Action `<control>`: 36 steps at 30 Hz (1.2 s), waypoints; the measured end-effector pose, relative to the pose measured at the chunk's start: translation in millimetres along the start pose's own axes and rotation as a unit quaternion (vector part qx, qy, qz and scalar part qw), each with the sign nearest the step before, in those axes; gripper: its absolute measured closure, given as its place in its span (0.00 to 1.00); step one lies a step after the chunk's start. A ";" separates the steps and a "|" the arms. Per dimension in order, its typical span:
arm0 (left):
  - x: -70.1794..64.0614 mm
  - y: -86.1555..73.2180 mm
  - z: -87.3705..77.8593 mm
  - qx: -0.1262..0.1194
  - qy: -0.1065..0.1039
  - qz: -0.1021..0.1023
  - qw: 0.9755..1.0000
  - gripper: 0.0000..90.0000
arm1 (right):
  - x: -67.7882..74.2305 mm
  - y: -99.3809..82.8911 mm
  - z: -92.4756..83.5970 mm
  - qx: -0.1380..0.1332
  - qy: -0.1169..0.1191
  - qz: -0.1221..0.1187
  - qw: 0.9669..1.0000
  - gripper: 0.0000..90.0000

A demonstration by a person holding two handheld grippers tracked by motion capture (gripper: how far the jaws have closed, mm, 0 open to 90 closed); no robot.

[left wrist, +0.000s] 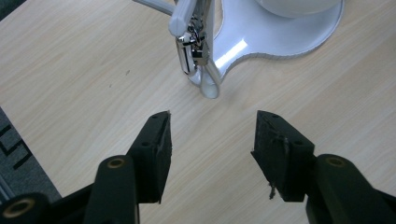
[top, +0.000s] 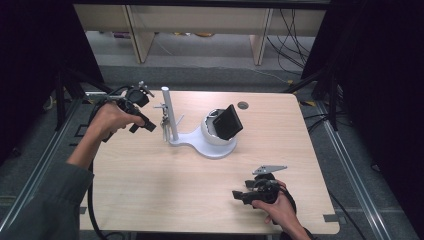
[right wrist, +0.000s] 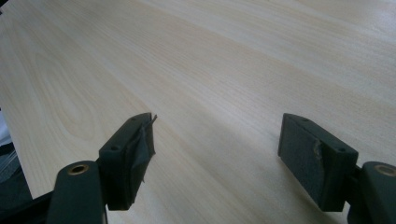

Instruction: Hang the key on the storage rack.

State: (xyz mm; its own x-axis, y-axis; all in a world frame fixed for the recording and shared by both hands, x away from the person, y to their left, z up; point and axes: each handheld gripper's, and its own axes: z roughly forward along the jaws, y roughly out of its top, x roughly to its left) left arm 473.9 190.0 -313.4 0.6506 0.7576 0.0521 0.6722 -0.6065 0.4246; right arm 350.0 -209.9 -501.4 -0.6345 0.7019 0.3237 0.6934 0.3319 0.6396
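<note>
Left gripper [left wrist: 212, 135]: jaws apart, empty, aimed at metal piece [left wrist: 192, 49] hanging on white stand [top: 202, 137] post (approach step, likely). Next: close in squarely. Right gripper [right wrist: 217, 140]: jaws apart, empty, over bare table [top: 165, 190].

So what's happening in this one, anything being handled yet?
Not yet. A person holds two grippers over a wooden table, both open and empty. The left gripper points at the white stand, near its upright post, where small metal pieces hang. A black box rests tilted in the stand's cup. The right gripper hovers over bare table near the front edge.
</note>
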 end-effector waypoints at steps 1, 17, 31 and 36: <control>0.0 0.0 0.0 0.000 0.000 0.000 1.000 0.46 | -0.3 0.0 -0.2 0.001 -0.002 -0.002 1.000 0.31; -18.8 -36.1 10.5 -0.032 -0.018 0.002 0.999 0.33 | -1.2 0.4 0.8 -0.002 -0.004 0.001 1.000 0.31; -46.3 -65.3 24.6 -0.066 -0.042 0.012 0.997 0.28 | -1.4 0.9 -0.1 -0.004 0.001 -0.002 1.000 0.31; -59.6 -77.8 33.9 -0.088 -0.054 0.021 0.994 0.27 | -1.2 0.9 1.1 -0.005 -0.004 0.001 1.000 0.31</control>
State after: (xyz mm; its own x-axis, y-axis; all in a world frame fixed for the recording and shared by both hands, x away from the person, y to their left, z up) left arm 394.7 183.9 -380.2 0.7170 0.6968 -0.0199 0.5775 -0.5778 0.5767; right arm 351.8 -209.7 -502.0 -0.6303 0.7075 0.3195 0.6909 0.3236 0.6465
